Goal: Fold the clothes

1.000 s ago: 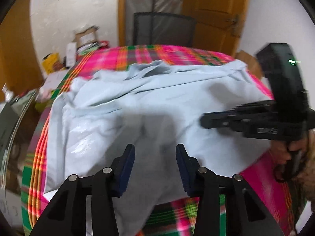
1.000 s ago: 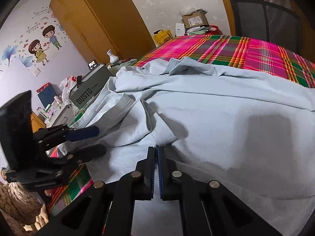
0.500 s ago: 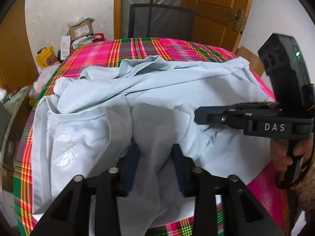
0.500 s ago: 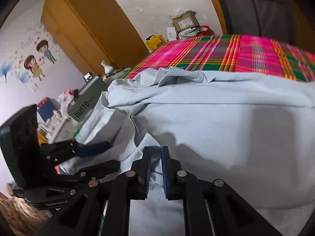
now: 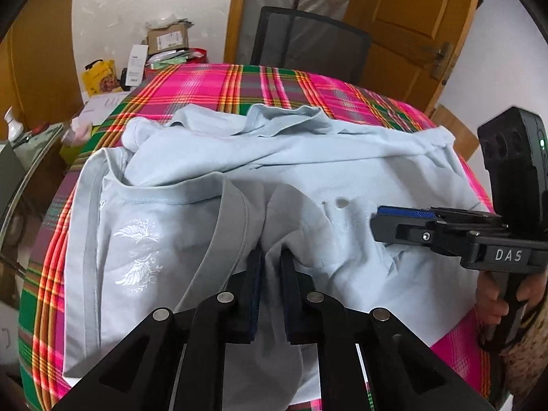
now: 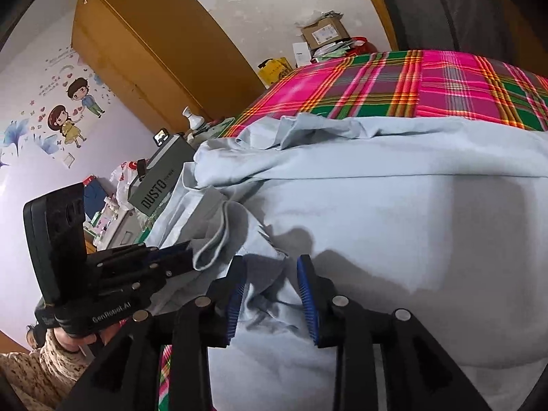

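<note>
Light blue shirt (image 5: pixel 342 171) lies rumpled across the counter (image 5: pixel 212 85), which is covered in pink-green plaid cloth; the shirt's white winged print (image 5: pixel 138 257) faces up on the left part, near the counter's front edge.

Left gripper (image 5: pixel 270 267): fingers have just been closing and are now clamped on a raised fold of the shirt next to the grey collar band (image 5: pixel 233 233). Fabric bunches between the pads.

Right gripper (image 6: pixel 272 274): fingers have just been opening and stand apart, with loose shirt fabric lying between them, pads not pressing on it. In the left wrist view it comes in from the right, held by a hand (image 5: pixel 493 304) at the counter's edge.

Around: black mesh chair (image 5: pixel 308 41) behind the counter's far side, wooden door (image 5: pixel 411 17) past it. Cardboard box (image 5: pixel 167 36), yellow bag (image 5: pixel 101 77) and papers piled by the far left corner. Wooden wardrobe (image 6: pixel 154 51), cartoon wall stickers (image 6: pixel 68 109), and a grey "DUSTO" box (image 6: pixel 161 185) just beside the shirt's left edge. Nothing sits on the shirt itself.
</note>
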Action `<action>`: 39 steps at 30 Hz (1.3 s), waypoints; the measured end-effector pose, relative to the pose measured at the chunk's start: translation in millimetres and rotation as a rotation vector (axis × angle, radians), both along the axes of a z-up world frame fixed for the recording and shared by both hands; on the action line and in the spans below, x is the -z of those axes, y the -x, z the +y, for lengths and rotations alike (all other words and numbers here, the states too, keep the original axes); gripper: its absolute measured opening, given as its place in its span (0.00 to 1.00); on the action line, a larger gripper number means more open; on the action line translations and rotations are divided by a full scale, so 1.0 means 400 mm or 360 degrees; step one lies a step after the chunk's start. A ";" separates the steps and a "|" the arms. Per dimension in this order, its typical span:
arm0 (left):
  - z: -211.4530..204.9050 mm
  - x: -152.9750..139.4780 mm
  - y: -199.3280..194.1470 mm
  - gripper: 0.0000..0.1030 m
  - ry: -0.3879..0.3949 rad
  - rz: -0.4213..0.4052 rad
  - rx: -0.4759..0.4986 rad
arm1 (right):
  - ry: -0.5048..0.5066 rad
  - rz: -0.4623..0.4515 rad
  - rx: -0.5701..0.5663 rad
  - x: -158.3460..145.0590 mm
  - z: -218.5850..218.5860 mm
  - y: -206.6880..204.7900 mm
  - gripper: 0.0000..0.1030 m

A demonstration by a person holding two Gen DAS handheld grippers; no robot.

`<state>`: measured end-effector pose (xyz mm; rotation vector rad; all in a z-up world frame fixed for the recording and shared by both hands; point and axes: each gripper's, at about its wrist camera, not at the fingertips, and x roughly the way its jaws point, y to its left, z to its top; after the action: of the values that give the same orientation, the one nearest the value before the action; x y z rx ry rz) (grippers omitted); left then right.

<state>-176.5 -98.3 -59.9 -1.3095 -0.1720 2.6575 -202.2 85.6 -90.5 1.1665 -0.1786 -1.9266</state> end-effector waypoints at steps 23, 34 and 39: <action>-0.092 -0.115 -0.155 0.09 -0.0206 0.0152 -0.0023 | 0.0033 0.0126 -0.0017 -0.101 -0.005 -0.138 0.07; -0.065 -0.099 -0.237 0.50 -0.0302 0.0103 0.0114 | 0.0025 0.0196 -0.0073 -0.132 0.057 -0.309 0.07; -0.017 -0.075 -0.213 0.60 -0.0153 0.0051 0.0169 | -0.0036 0.0128 -0.0083 -0.078 0.077 -0.341 0.07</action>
<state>-91.1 -105.1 -29.8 -1.2116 -0.2167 2.5466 -65.7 116.5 -59.2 1.0954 -0.0827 -1.9300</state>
